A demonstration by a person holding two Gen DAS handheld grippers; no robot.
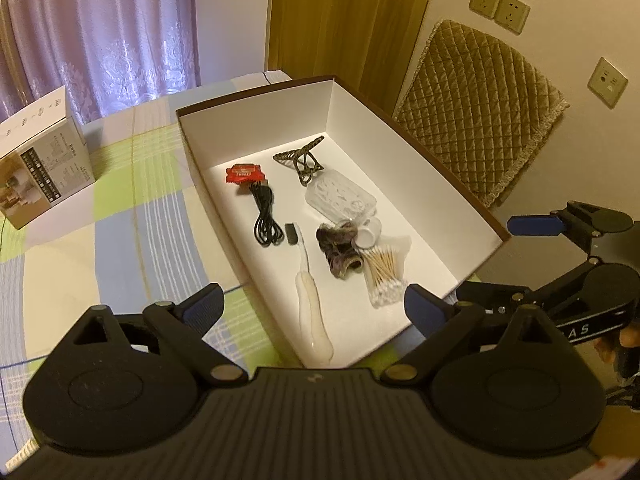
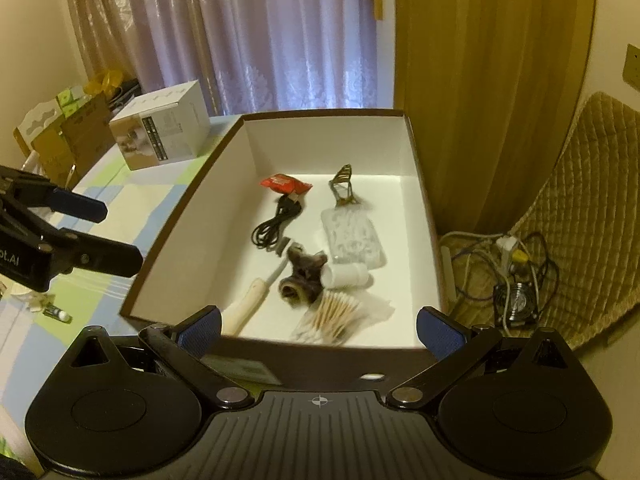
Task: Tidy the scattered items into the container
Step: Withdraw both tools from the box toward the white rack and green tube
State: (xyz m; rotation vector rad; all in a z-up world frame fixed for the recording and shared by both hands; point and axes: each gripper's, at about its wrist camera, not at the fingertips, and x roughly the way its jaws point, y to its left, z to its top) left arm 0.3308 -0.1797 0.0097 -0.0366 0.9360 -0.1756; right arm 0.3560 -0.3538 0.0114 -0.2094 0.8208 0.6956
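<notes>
Right wrist view: your right gripper [image 2: 318, 326] and left gripper [image 1: 314, 302] both gape, empty. Box [image 2: 424, 216] holds brush [image 2: 256, 300], cable [image 2: 276, 224], swabs [image 2: 332, 316]. Small item [image 2: 58, 313] lies left of box; you risk overlooking it.

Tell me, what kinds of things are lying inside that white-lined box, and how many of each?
Red foil snack packet: 1
Coiled black USB cable: 1
Bronze metal hair claw: 1
Clear plastic pouch: 1
White-handled brush: 1
Dark fuzzy scrunchie: 1
Small white jar: 1
Bag of wooden cotton swabs: 1
Total: 8
</notes>
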